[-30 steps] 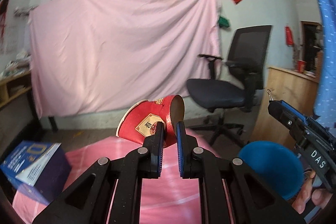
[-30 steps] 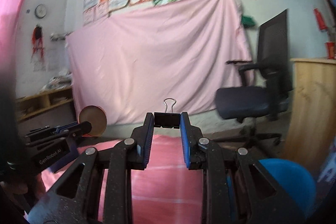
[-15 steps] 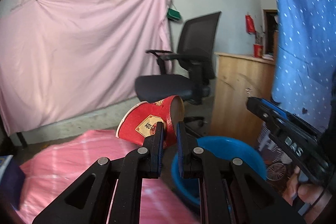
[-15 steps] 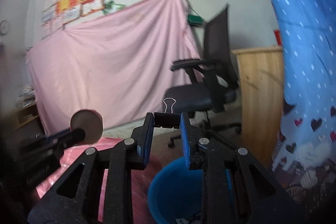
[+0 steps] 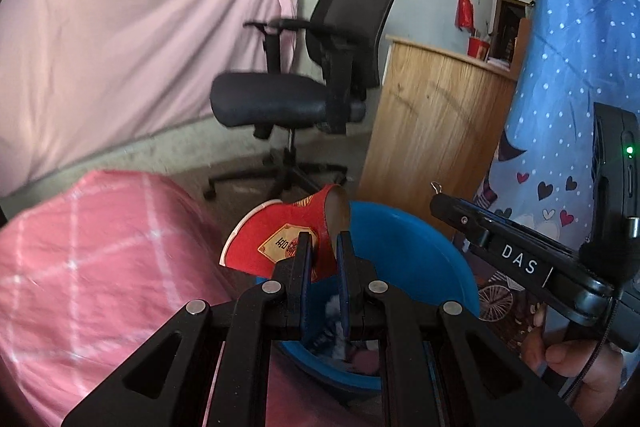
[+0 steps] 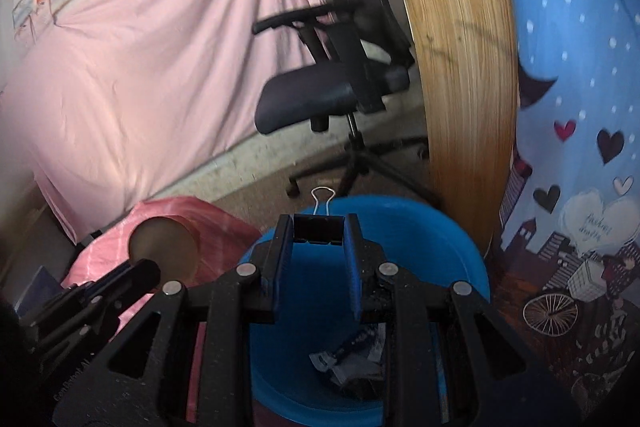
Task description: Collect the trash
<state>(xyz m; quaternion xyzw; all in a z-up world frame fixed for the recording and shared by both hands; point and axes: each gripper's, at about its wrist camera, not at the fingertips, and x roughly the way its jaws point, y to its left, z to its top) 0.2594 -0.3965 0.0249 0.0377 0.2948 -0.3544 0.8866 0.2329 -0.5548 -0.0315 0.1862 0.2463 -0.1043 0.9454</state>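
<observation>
Tools over the blue bin (image 6: 460,251): left tool (image 5: 323,247) pinches a red paper cup (image 5: 280,239), right tool (image 6: 319,239) clamps a binder clip (image 6: 319,227).

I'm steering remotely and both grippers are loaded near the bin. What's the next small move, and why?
Probably open the right gripper: it holds the binder clip directly above the blue bin, which already has scraps in it. The left gripper pinches the red paper cup at the bin's near rim, so it should follow.
</observation>
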